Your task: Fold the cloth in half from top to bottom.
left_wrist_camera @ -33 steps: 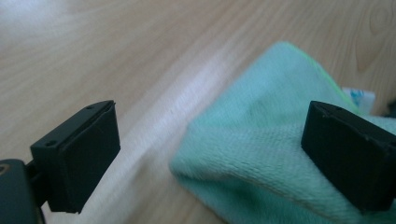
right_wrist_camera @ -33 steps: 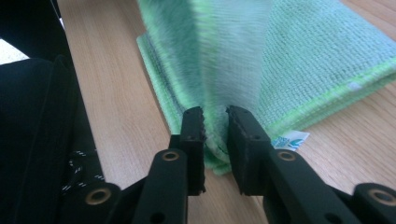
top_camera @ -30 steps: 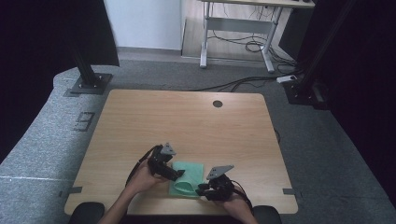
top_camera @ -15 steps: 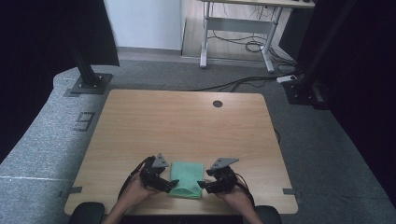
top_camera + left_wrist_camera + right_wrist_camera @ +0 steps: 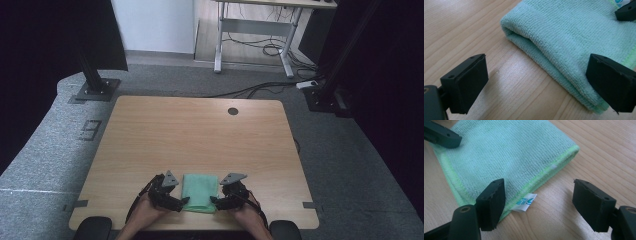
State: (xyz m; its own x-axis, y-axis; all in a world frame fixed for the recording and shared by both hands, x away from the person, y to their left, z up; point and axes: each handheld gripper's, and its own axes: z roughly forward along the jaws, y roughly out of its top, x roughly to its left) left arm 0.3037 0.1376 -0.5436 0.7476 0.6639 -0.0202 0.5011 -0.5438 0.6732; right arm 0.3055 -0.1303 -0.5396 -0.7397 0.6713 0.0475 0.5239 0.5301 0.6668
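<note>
A folded cloth (image 5: 200, 192) lies on the table (image 5: 200, 135) near its near edge, with the left gripper (image 5: 181, 204) just left of it, the right gripper (image 5: 216, 202) just right, and a desk (image 5: 260, 30) far behind.

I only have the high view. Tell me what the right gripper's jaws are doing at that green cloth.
Observer: The right gripper is open. Its jaws have just been opening and press on nothing. One jaw is over the hemmed edge of the green cloth, the other over bare table.
Operator: Report what lies between them.
Observer: A small white label with a blue-green logo sticks out from the hem.
Operator: Now the left side.
Observer: The left gripper is open too. It straddles the cloth's rounded, folded edge without gripping it.
</note>
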